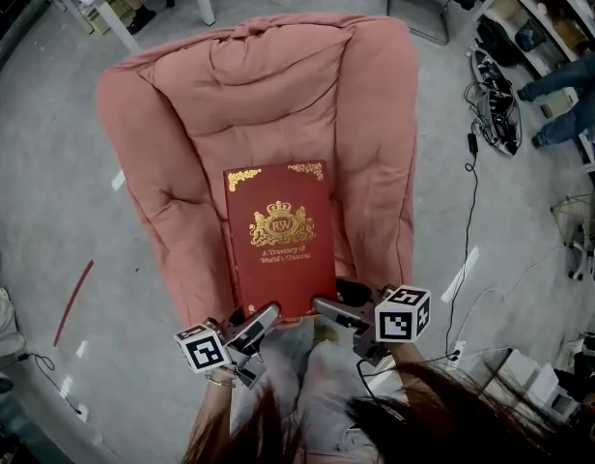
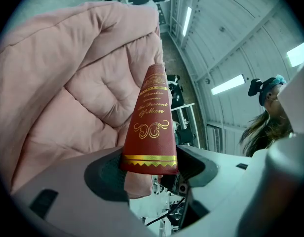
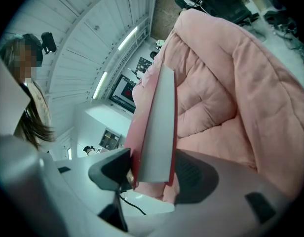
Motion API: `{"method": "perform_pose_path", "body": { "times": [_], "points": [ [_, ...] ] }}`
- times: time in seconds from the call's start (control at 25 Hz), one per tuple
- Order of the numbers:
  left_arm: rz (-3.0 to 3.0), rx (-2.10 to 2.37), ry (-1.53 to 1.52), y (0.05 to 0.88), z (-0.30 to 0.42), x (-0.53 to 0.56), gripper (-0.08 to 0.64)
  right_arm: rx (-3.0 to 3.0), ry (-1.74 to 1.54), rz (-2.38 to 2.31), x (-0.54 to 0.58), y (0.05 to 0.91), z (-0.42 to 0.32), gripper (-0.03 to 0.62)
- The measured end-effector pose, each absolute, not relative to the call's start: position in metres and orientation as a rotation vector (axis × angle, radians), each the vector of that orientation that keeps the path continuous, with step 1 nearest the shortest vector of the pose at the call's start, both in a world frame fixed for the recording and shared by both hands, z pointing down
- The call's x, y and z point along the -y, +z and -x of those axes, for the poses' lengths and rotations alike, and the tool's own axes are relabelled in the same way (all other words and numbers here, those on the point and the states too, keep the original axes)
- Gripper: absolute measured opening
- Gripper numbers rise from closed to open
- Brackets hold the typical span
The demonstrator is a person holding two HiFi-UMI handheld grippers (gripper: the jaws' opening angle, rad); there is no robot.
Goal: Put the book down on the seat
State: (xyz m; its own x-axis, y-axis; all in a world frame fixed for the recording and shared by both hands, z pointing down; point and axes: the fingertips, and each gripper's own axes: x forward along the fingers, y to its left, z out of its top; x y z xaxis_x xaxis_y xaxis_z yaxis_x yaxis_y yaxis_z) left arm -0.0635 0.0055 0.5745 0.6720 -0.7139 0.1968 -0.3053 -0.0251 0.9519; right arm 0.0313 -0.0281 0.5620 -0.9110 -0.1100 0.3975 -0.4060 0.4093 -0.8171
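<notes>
A big pink quilted fabric armchair [image 1: 182, 133] fills the middle of the head view, its padded back and arms around a deep seat. A red hardback book with gold lettering [image 1: 280, 235] hangs flat over that seat, cover up, with its near edge toward the person. Whether its far edge touches the cushion cannot be told. The left gripper [image 1: 256, 320] is clamped on the near corner at the spine. The right gripper [image 1: 334, 309] is clamped on the near corner at the page edge. The step in hand looks like the lowering of the book. The next move calls for sinking both grippers evenly until the book rests on the seat, then parting both pairs of jaws.
</notes>
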Motion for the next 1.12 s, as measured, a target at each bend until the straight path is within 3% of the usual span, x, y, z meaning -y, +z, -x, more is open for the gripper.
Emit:
{"method": "perform_pose_path", "body": {
  "times": [1.12],
  "points": [
    [-1.545, 0.782, -0.342, 0.685, 0.069, 0.008, 0.291, 2.272, 1.532, -0.507, 0.041, 0.666, -0.022, 0.287]
  ]
}}
